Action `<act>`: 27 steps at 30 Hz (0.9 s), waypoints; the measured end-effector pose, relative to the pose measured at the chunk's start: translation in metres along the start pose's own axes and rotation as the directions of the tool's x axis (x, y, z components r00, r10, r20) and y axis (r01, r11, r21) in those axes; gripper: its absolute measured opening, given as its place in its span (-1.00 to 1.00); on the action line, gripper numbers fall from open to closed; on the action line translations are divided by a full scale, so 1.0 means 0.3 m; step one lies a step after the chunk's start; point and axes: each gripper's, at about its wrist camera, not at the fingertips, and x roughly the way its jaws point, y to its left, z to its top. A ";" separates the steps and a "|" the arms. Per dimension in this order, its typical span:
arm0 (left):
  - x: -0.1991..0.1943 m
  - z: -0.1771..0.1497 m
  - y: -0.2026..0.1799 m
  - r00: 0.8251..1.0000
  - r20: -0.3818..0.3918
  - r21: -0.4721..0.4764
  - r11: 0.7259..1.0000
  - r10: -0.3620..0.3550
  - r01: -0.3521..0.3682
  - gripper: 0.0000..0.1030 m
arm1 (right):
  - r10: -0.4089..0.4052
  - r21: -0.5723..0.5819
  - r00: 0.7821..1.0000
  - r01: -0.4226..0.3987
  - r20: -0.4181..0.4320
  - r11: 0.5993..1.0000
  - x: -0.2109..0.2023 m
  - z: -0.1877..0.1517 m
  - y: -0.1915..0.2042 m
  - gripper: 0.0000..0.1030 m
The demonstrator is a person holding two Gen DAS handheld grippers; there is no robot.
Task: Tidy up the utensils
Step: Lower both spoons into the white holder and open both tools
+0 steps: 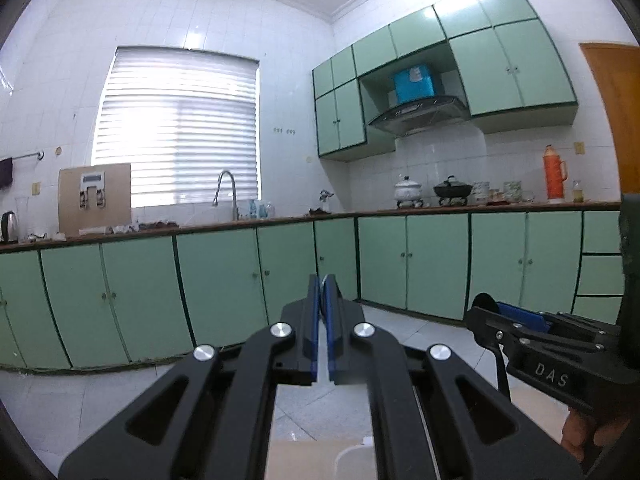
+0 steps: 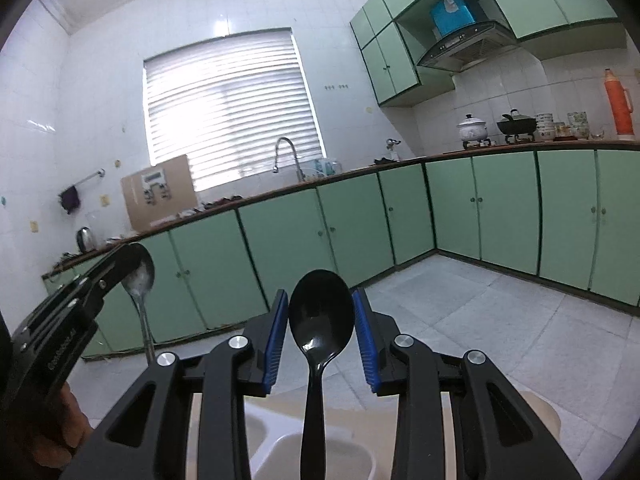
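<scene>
Two spoons held, black spoon (image 2: 321,316), metal spoon (image 2: 140,276), white tray (image 2: 280,446) perhaps empty

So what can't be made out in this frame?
- Metal spoon: left wrist view shows only a sliver; the left tool hides it.
- Black spoon: handle end cut off at the bottom of the right wrist view; grip of the right tool unclear.
- White container: mostly hidden by the tool, contents unseen.

Black spoon (image 2: 321,320) upright between right gripper (image 2: 321,312) pads, frame centre; metal spoon (image 2: 140,280) at left, in left gripper (image 2: 120,264); white tray (image 2: 280,452) below, bottom centre; counter (image 2: 360,168) behind
</scene>
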 end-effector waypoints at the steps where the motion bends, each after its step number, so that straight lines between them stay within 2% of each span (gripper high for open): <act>1: 0.022 -0.020 -0.008 1.000 -0.011 -0.003 1.000 0.005 -0.005 -0.96 | -0.005 -0.002 1.000 0.005 -0.003 1.000 0.007 -0.011 -0.004 -0.36; 10: 0.048 -0.168 0.020 0.996 -0.093 -0.015 1.000 -0.020 0.018 -0.95 | 0.021 -0.007 0.999 -0.021 -0.044 1.000 0.011 -0.105 -0.017 -0.35; 14: 0.037 -0.201 0.023 0.992 -0.121 -0.011 0.999 -0.037 0.036 -0.83 | 0.038 0.001 0.997 -0.038 -0.068 0.999 -0.009 -0.134 -0.023 -0.33; 17: 0.005 -0.209 0.034 0.992 -0.125 -0.029 0.999 -0.033 0.029 -0.27 | 0.043 0.023 0.996 -0.041 -0.079 0.999 -0.040 -0.145 -0.035 -0.24; 19: -0.027 -0.214 0.041 0.991 -0.132 -0.039 0.999 -0.034 0.029 -0.22 | 0.046 0.046 0.996 -0.042 -0.080 0.998 -0.071 -0.144 -0.048 -0.18; 21: -0.064 -0.219 0.049 0.990 -0.141 -0.039 0.999 -0.030 0.025 -0.05 | 0.043 0.068 0.995 -0.037 -0.086 0.997 -0.108 -0.147 -0.058 -0.11; 24: -0.149 -0.230 0.069 0.987 -0.161 -0.051 0.999 -0.024 0.016 0.22 | 0.025 0.085 0.994 -0.016 -0.106 0.996 -0.195 -0.167 -0.071 0.12; 27: -0.234 -0.250 0.085 0.979 -0.204 -0.054 0.998 -0.030 0.019 0.37 | 0.007 0.099 0.991 0.006 -0.132 0.995 -0.279 -0.200 -0.076 0.36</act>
